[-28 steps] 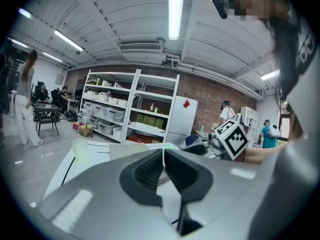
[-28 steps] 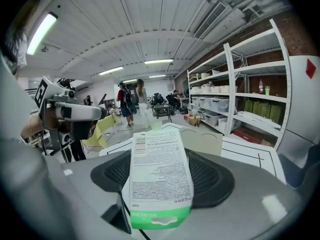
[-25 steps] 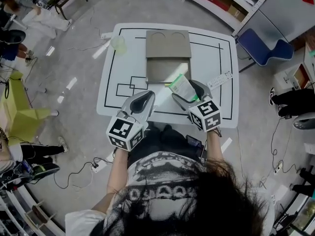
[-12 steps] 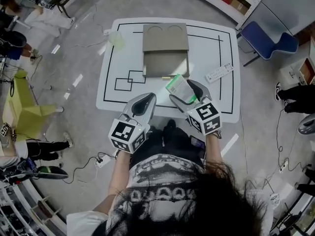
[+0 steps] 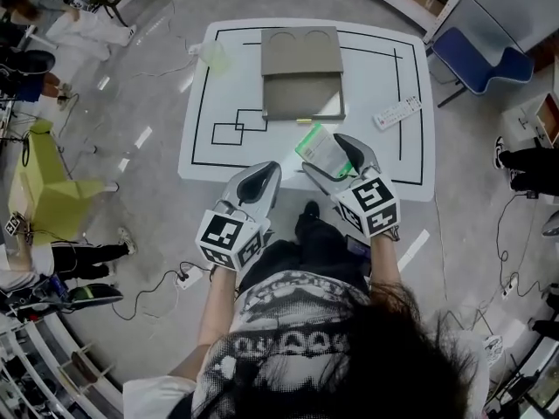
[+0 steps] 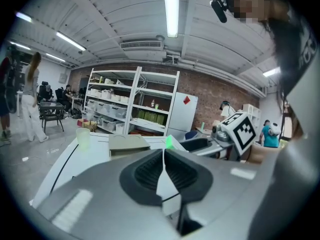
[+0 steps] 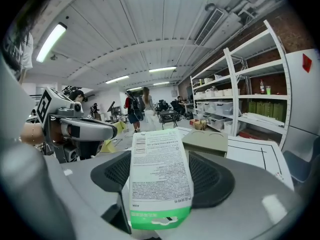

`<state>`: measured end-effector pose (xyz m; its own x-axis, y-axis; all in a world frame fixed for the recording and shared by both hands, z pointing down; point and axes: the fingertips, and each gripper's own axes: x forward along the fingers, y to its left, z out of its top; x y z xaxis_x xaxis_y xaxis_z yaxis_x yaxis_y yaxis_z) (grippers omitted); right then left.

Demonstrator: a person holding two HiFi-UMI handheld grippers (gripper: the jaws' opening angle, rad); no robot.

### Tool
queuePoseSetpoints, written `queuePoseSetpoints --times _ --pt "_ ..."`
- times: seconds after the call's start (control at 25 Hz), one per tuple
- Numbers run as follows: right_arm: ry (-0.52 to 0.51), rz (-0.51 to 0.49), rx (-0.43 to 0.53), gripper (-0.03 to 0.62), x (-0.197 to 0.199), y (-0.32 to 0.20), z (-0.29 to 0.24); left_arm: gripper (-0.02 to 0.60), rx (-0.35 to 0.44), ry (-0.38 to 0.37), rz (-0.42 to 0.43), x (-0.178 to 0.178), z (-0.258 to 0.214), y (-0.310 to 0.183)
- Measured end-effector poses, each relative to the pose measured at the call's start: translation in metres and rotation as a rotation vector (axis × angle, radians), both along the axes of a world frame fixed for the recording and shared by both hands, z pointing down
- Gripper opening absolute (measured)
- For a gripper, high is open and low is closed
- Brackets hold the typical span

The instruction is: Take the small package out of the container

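Observation:
My right gripper [image 5: 330,156] is shut on a small white and green package [image 5: 320,151], held over the table's near edge. In the right gripper view the package [image 7: 160,176] stands flat between the jaws, printed side up. The grey container [image 5: 302,75] lies open on the white table [image 5: 397,160], its lid folded back, well beyond both grippers. My left gripper [image 5: 262,175] is shut with nothing in it, at the near edge left of the right one; its jaws meet in the left gripper view [image 6: 163,156].
A white remote control [image 5: 396,113] lies on the table to the right. A pale green cup [image 5: 212,55] stands at the far left corner. A blue chair [image 5: 479,57] is beyond the table's right side. People stand and sit at the left.
Both grippers have drawn back toward the body, the right one carrying the package further from the container. The head view has shifted, so the table sits higher in the picture.

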<state>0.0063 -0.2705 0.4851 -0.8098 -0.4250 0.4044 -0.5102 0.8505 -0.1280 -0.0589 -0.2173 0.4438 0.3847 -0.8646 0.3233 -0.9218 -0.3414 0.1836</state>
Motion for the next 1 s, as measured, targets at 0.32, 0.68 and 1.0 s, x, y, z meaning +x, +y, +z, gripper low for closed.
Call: queuePoseSetpoints --times 0.32,0.68,1.0 --pt "0.005 -0.025 0.036 0.371 -0.018 0.076 -0.016 0.000 0.038 0.017 -0.039 -0.023 -0.012 0.078" --pt "-0.014 -0.033 0.049 0.371 -0.029 0.170 -0.027 0.000 0.057 0.024 -0.078 -0.038 -0.012 0.178" --pt "-0.022 -0.010 0.045 0.371 -0.018 0.216 -0.037 0.000 0.069 0.050 -0.060 -0.026 -0.015 0.224"
